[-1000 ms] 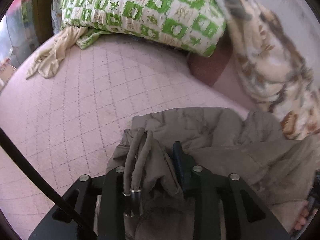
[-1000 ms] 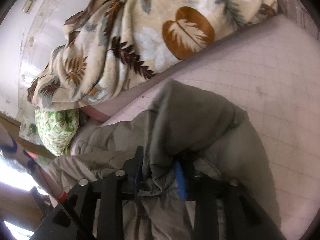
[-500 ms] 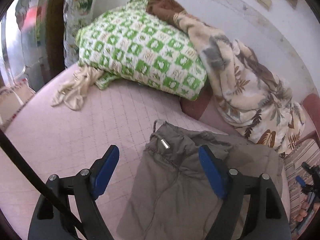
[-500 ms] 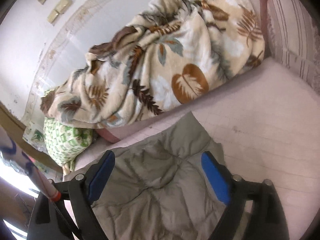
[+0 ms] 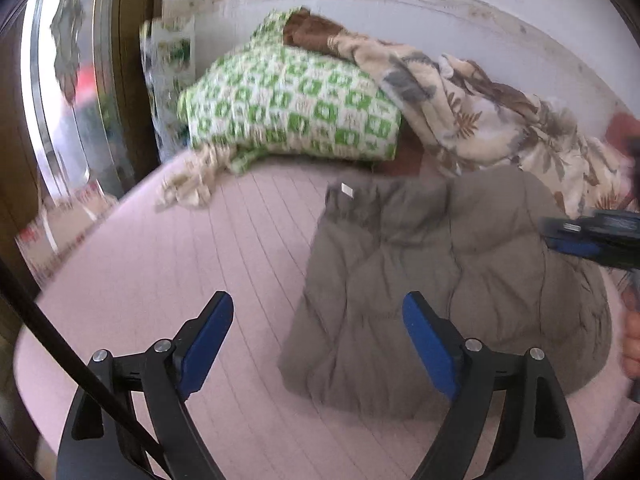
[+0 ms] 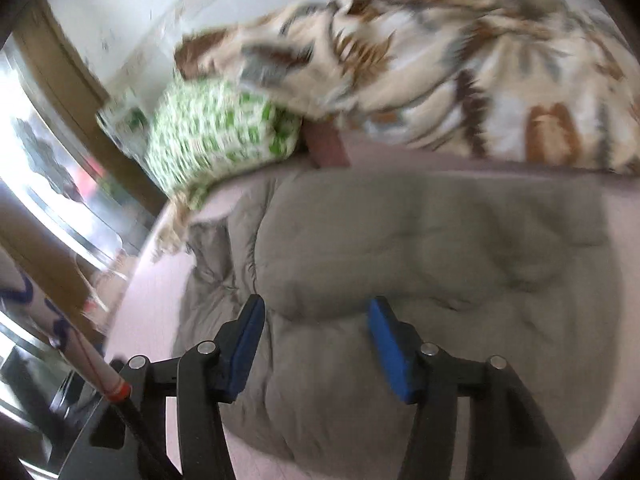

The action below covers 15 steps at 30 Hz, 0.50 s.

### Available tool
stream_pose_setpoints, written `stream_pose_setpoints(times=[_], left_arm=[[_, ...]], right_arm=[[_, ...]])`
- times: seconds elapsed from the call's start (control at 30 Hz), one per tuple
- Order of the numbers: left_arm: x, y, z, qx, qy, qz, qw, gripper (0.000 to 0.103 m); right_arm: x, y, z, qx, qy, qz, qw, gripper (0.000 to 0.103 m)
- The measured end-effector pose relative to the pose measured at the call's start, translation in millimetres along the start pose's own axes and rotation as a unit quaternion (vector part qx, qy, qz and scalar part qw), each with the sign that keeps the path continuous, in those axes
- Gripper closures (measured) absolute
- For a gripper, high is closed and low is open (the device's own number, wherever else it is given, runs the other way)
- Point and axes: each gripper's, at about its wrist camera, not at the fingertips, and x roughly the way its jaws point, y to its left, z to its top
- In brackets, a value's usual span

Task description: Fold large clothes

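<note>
Now left gripper [image 5: 318, 320] spread wide, empty; right gripper [image 6: 316, 322] likewise, above jacket [image 6: 400, 260].

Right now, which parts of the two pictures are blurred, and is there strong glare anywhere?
Left wrist view: the green-and-white checked pillow and the pink quilted bed cover are motion-smeared, while the open left hand-held gripper is sharp. Right wrist view: the leaf-patterned beige blanket and the padded grey-brown jacket are heavily blurred; bright window glare washes out the left edge.

Daylight glares from the window [image 6: 48, 184] at left; heavy motion blur smears the blanket [image 6: 460, 80]; fisheye edges curve darkly.
</note>
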Motion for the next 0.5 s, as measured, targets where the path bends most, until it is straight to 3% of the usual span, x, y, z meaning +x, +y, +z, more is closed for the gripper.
stream_pose_setpoints(times=[0.07, 0.2, 0.3, 0.5], left_arm=[[14.5, 7.2, -6.3, -0.005, 0.022, -0.003, 0.9997, 0.017], [31.6, 23.1, -4.6, -0.027, 0.042, -0.023, 0.9985, 0.017], [40.7, 32.5, -3.3, -0.042, 0.048, -0.029, 0.9975, 0.017], [38.7, 35.1, 0.3, -0.028, 0.033, 0.002, 0.999, 0.017]], right_arm=[[39.3, 10.2, 5.1, -0.016, 0.007, -0.052, 0.998, 0.044], [98.0, 0.6, 13.0, 0.01, 0.012, -0.098, 0.995, 0.038], [125.9, -10.4, 22.8, 0.017, 0.013, -0.12, 0.993, 0.035], [140.0, -24.8, 31.1, 0.037, 0.018, -0.134, 0.99, 0.032]])
